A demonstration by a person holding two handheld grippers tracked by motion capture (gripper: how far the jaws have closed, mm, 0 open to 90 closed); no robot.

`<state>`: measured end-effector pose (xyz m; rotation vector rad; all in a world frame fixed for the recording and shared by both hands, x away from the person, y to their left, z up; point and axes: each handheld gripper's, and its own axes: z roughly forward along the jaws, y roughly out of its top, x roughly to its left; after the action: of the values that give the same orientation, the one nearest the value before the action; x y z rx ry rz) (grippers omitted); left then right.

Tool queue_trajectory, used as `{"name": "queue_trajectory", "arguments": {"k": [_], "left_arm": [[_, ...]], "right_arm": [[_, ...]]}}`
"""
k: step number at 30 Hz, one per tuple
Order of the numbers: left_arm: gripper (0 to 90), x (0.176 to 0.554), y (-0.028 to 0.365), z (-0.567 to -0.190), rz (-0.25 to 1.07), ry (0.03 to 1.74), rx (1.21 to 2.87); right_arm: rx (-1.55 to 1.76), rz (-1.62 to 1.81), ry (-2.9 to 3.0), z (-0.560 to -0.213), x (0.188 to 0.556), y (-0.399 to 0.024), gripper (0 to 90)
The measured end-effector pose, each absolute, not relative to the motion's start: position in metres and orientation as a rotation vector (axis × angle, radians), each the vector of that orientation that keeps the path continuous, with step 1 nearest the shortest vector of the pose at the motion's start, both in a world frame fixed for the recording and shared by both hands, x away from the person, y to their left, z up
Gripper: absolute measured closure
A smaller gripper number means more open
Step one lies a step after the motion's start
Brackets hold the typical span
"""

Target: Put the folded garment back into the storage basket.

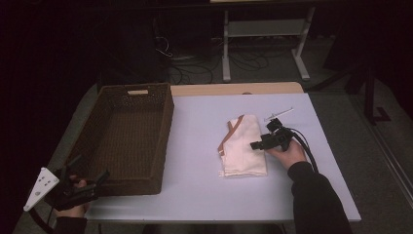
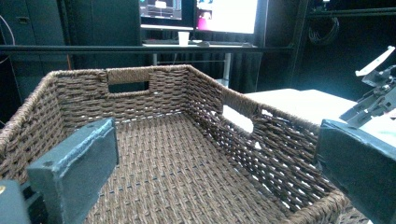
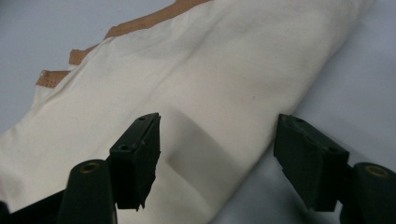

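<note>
**Cream cloth being approached at its right edge for pickup**

Cream fabric with a tan trim, a folded cloth (image 1: pixel 243 145), is lying right of centre in the high view, well apart from the woven basket (image 1: pixel 127 136) at the left of the frame. The right gripper (image 1: pixel 257 145) is being held low at the cloth's right edge; in the right gripper view its jaws are seen standing apart, one over the fabric and one over the bare table beside the fold, with nothing yet pinched between the pads. The left gripper (image 1: pixel 90 183) is being held at the lower left of the high view, just at the basket's near corner, its jaws wide apart and empty.

For a clean grasp, the folded edge is probably best straddled so that all layers are being caught together; a shallow bite would likely be leaving the lower layers behind and letting the cloth unfold as it is lifted.

A pale blue table top (image 1: pixel 195 170) is being used as the work surface, with a wooden strip (image 1: pixel 219 89) showing at its far edge. Behind it, in the upper part of the frame, a dark room with a white desk frame (image 1: pixel 265 44) and floor cables (image 1: pixel 195 68) is being glimpsed.
</note>
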<state>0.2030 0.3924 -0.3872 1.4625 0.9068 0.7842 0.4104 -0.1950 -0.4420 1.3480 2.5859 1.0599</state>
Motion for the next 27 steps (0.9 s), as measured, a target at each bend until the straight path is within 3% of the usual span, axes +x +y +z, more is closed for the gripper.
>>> {"name": "queue_trajectory", "arguments": {"k": [5,27], "left_arm": [[0.0,0.2031,0.3924,-0.3872,0.785,0.906,1.463],[0.0,0.2033,0.3924,-0.3871,0.785,0.905,1.462]], "right_arm": [[1.356,1.083,2.573,-0.4429,0.4113,-0.1937,36.7],[1.440,0.970,2.465,-0.4405,0.4082,-0.1854,82.6]]}}
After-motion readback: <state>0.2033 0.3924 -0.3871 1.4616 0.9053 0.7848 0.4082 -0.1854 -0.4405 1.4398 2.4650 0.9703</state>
